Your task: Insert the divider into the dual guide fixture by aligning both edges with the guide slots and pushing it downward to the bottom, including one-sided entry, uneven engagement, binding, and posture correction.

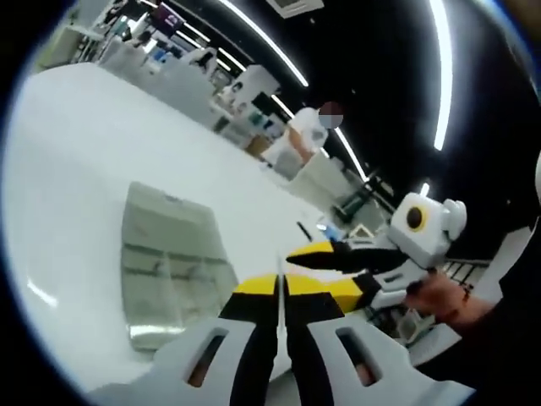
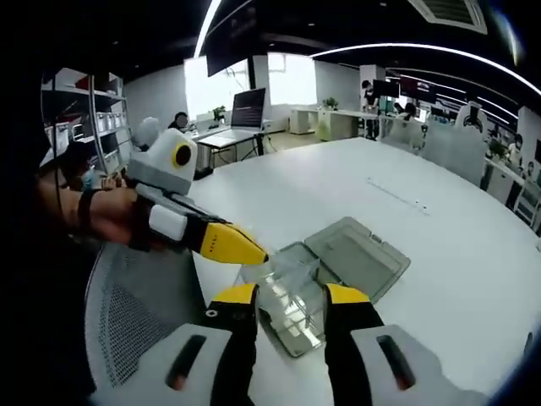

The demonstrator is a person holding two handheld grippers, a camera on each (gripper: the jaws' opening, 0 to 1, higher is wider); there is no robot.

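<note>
Left gripper (image 1: pixel 281 286): jaws pinching a thin clear divider (image 1: pixel 279 334) edge-on. Right gripper (image 2: pixel 290 295): jaws spread, hovering over the fixture (image 2: pixel 338 271) lying on the table (image 2: pixel 439 228).

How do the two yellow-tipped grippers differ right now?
The left gripper has its jaws pressed together on the edge of a thin clear divider; the right gripper has its jaws spread wide, the divider between them untouched. The left comes in from the side, the right from below. Both have yellow tips and hover over the clear fixture.
</note>
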